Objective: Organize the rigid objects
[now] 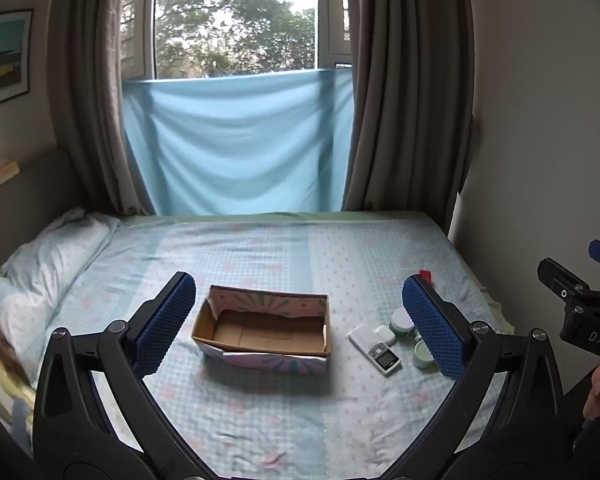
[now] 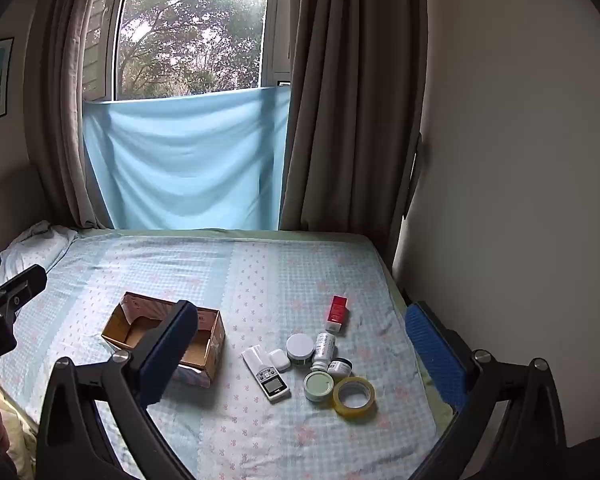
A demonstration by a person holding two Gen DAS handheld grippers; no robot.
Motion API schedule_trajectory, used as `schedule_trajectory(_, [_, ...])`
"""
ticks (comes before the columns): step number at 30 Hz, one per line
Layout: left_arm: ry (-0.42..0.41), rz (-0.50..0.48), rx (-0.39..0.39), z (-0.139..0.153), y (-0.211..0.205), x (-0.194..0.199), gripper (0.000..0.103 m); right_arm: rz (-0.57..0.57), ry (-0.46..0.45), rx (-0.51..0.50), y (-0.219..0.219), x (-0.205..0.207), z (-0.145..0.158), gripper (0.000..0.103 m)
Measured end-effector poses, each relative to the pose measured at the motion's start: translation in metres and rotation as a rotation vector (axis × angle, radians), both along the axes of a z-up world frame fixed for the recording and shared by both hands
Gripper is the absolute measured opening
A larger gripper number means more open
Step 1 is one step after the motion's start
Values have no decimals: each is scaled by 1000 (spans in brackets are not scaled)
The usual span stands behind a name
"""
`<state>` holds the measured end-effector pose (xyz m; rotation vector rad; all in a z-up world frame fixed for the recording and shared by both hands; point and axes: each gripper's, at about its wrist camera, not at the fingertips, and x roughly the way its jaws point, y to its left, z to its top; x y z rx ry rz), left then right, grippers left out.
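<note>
Hovering above bed (image 2: 260, 272): left gripper (image 1: 298, 326) and right gripper (image 2: 300, 350), jaws of both wide apart, holding nothing. Cardboard box (image 1: 262, 330) open on bedsheet. Beside it, cluster: remote (image 2: 266, 374), jars (image 2: 300, 347), bottle (image 2: 325, 350), tape roll (image 2: 355, 396), red box (image 2: 337, 314).

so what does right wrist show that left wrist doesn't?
Only right wrist: the tape roll, white bottle and small dark jar, plus the whole red box.
Only left wrist: the full inside of the cardboard box, nothing visible in it, and the right gripper from outside.
Both: box, remote, white case, two round tins, bed; each view's own gripper open, holding nothing.
</note>
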<state>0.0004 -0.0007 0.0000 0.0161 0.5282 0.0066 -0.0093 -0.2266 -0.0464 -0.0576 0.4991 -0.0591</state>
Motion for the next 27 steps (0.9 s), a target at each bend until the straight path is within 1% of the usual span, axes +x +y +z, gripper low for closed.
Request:
schedule_trajectory(3, [11,-3,-20,-2,-1,3,103,0,-4,-3,2,1,0,103])
schedule_trajectory(4, [5,1,-18,0,-3,5,103,4,-14,1,2,1,-1,103])
schedule_trajectory(5, [-16,1,-19,2,1,4,103,8,0,15,-2,5,-2,103])
schedule_trajectory(6, [-39,6,-11,5,1,-1,103,10,-4,14,-2,5,-3,103])
schedule_trajectory(8, [-51,16,16,5,-10,-3,103,9,-22,-3,2,3,-2,103])
schedule_trajectory(10, [-46,9,15,6,-14,-2,103,9,-32,7,0,1,-3,103])
schedule_trajectory(11, [-54,10,-2,6,-4,-2,103,14,-28,18,-5,3,-5,103])
schedule_trajectory(18, [-52,4,2,6,-3,-4,103,14,-24,28,-9,6,-6,103])
schedule_trajectory(22, [-47,-3,-11,6,-1,-5,103,9,-27,24,-11,6,-3,103])
schedule_trajectory(27, [-39,-2,-8,5,0,-4,103,9,-34,24,-9,2,2,103])
